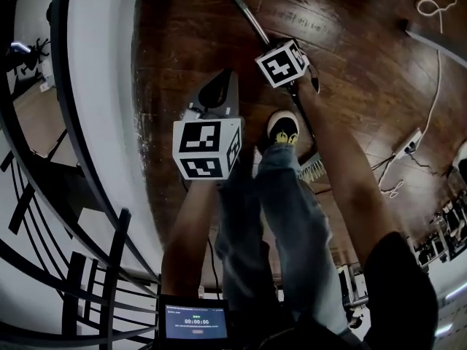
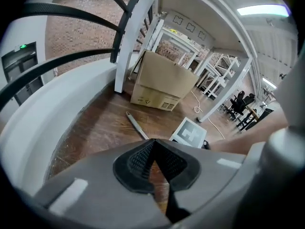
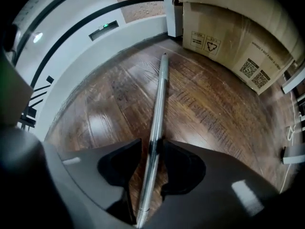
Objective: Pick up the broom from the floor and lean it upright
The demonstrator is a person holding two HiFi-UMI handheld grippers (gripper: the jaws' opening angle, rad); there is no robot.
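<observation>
My right claw (image 3: pixel 151 146) is straddling the broom handle (image 3: pixel 160 92) unclamped, left claw (image 2: pixel 151 146) closed empty, so lifting now is risking a slip.

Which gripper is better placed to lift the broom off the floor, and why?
Right. The right gripper has its fingers either side of the broom handle lying on the wooden floor, ready to close. The left gripper is shut, empty, and beside the handle.
</observation>
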